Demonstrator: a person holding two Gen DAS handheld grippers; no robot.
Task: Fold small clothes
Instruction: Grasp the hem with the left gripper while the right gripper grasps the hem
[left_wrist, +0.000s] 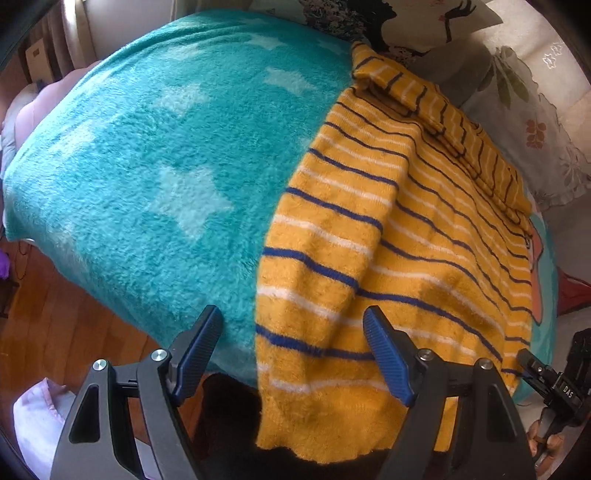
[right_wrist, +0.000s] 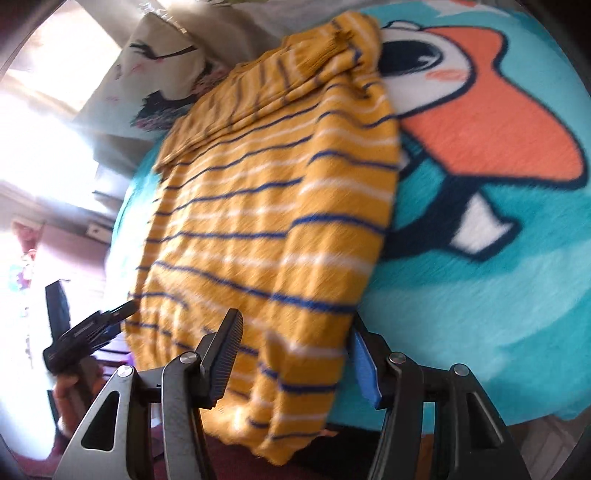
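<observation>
**Both claws at the near hem of the striped sweater**

Lying spread on a teal blanket (left_wrist: 147, 166) over a bed: a yellow sweater (left_wrist: 369, 240) with blue and white stripes, neck end far, hem near. Hanging over the near edge of the bed with that hem, above a wooden floor (left_wrist: 55, 325). Resting folded across the far end of the sweater: one sleeve (left_wrist: 443, 122). Lying doubled over the body on the left side in the left wrist view: a long flap of the knit. Showing raised and folded along the right side in the right wrist view: another flap, blurred.

Pointing steeply down at the hem's left corner: the left claw (left_wrist: 293, 317), standing wide open and gripping nothing. Straddling the sweater's left edge, one finger above bare blanket, the other above yellow knit. Touching the cloth or not: cannot tell.

Hanging over the hem's right part: the right claw (right_wrist: 295, 325), standing partly open, with the folded flap lying between its fingers. Sitting half hidden behind the flap's edge: the right-hand finger. Not visibly pressing on the cloth with either pad.

Wrapping the handle of the left claw, at the left edge of the right wrist view: a hand (right_wrist: 68, 391).

Showing beside the sweater on the blanket: a cartoon duck with an orange bill (right_wrist: 498, 110). Lying beyond the sweater's far end: a patterned pillow (left_wrist: 461, 29).
</observation>
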